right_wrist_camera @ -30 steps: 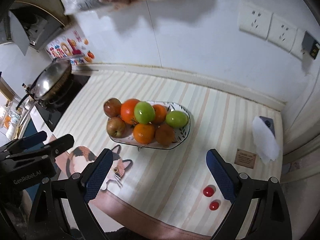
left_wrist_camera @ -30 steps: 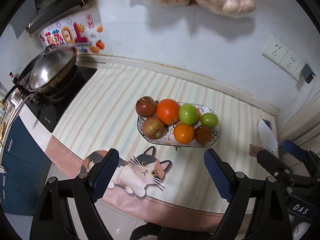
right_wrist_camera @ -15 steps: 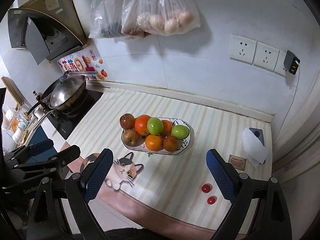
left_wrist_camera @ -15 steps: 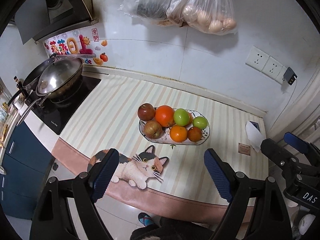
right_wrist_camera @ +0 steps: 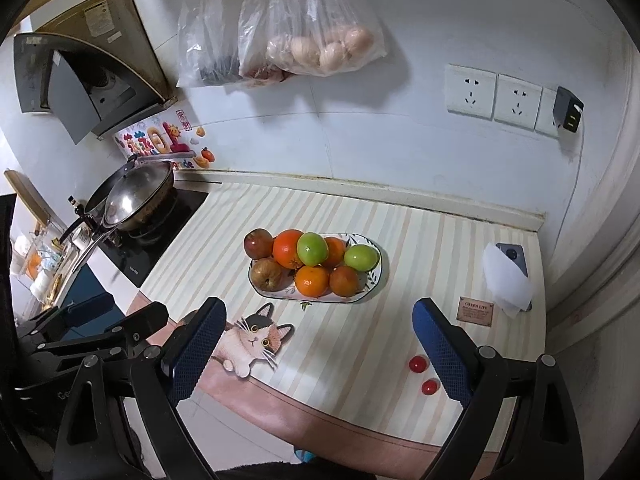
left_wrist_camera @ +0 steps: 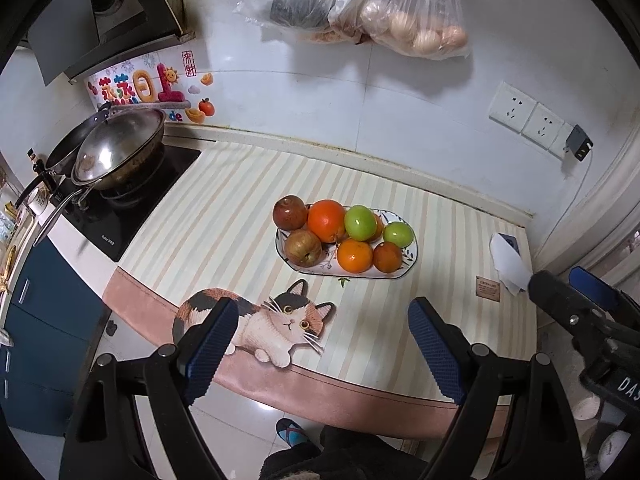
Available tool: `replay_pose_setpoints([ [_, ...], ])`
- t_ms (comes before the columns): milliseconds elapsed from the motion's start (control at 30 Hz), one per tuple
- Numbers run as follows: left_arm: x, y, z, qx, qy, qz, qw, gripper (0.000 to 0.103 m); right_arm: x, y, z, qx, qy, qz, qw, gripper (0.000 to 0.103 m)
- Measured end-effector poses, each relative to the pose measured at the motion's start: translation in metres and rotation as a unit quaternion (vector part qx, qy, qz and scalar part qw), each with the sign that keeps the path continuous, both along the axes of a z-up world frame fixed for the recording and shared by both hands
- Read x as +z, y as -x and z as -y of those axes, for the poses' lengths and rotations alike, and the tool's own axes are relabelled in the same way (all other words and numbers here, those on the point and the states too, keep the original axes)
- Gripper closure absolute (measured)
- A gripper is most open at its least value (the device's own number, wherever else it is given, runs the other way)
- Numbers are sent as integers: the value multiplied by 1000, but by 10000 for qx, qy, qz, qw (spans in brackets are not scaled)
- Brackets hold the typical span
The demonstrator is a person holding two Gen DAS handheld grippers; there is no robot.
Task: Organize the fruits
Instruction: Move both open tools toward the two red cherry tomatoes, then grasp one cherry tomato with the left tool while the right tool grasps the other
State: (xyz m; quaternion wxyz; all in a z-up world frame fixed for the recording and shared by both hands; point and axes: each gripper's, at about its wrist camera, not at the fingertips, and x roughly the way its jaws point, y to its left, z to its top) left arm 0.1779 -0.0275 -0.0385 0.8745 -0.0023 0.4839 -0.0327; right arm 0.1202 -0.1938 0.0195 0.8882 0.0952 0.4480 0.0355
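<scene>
A patterned oval plate [left_wrist_camera: 408, 270] [right_wrist_camera: 378, 284] sits mid-counter on the striped mat, piled with fruit: red apples [left_wrist_camera: 290, 212], oranges [left_wrist_camera: 326, 220] [right_wrist_camera: 312, 280] and green apples [left_wrist_camera: 360, 222] [right_wrist_camera: 312, 248]. Two small red fruits [right_wrist_camera: 418, 364] [right_wrist_camera: 429, 387] lie loose near the mat's front right. My left gripper [left_wrist_camera: 324, 328] is open and empty, held back over the counter's front edge. My right gripper [right_wrist_camera: 320, 326] is open and empty, also back from the plate. Each gripper shows at the edge of the other's view.
A wok with lid [left_wrist_camera: 116, 152] sits on the black hob at left. A phone with white tissue [right_wrist_camera: 508, 276] and a small brown card [right_wrist_camera: 476, 311] lie at right. Bags [right_wrist_camera: 312, 40] hang on the wall, near sockets [right_wrist_camera: 496, 94].
Both grippers have pulled back and up from the counter, so the plate looks smaller and farther. Both stay open and empty. The fruit has not moved.
</scene>
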Motion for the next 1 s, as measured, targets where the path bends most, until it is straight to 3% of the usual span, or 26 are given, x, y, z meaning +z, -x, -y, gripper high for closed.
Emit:
replay_pose_setpoints([
  [200,-43,-24,17,0,-344,-368,9987,16,-41,-16,30,-200,-182,-439,9987,7],
  [333,-90,-43,40,-171,-724,-784,9941,16,-101,-21,65,-549,-160,-923,9941,7],
  [433,-126,-53,63,-359,-954,-1099,9887,16,-163,-18,91,-849,-214,-1421,9860,9],
  [500,-147,-58,78,-510,-1084,-1246,9849,16,-200,-14,107,-1019,-307,-1682,9800,25],
  [600,-177,-65,102,-794,-1220,-1486,9781,16,-246,-7,124,-1197,-490,-1992,9714,37],
  [733,-209,-72,132,-1154,-1259,-1761,9694,16,-289,2,136,-1359,-564,-2180,9648,46],
  [900,-233,-80,157,-1444,-1197,-2037,9609,16,-318,3,137,-1396,-467,-2246,9633,64],
  [1000,-239,-82,171,-1625,-1004,-2145,9579,16,-316,2,131,-1344,-260,-2086,9684,75],
])
